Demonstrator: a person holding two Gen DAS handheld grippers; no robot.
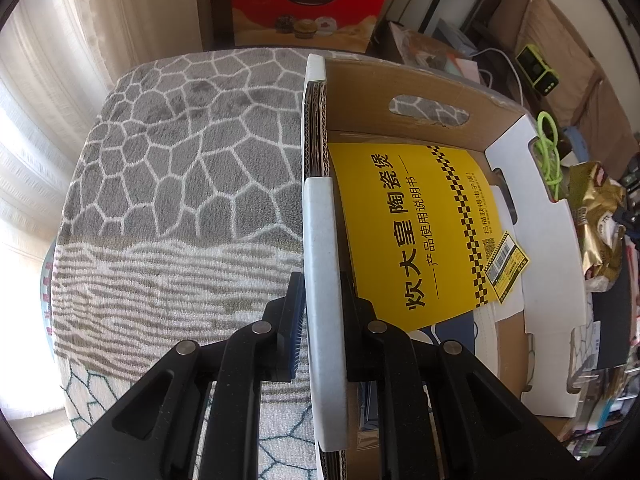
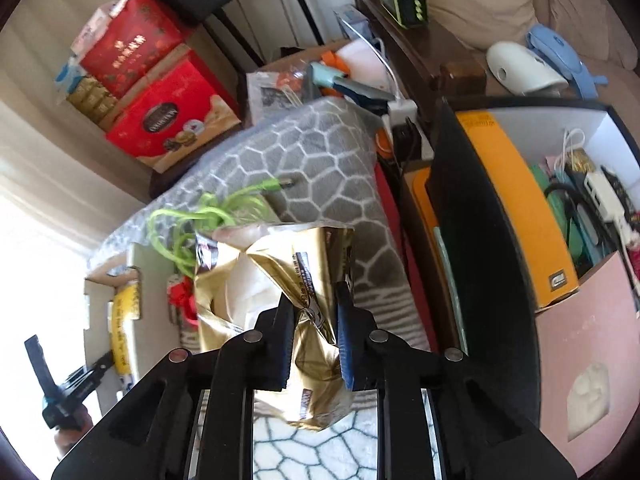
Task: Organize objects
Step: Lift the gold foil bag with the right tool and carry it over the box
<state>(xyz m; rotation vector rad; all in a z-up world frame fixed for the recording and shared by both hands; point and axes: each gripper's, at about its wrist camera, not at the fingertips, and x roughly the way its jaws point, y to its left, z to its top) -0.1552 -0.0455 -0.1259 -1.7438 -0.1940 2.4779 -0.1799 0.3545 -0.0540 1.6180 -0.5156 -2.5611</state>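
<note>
left hand-held gripper [image 1: 323, 312] clamped, right hand-held gripper [image 2: 314, 328] pinching

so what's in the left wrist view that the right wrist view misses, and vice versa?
Left wrist only: the left gripper shut on the cardboard box's white side wall, and the yellow manual flat inside the box.

Right wrist only: the right gripper pinching the gold foil packet, the black storage box with an orange box inside, and the white and blue items behind.

Both: patterned grey rug, green cord, red gift box, green device.
</note>
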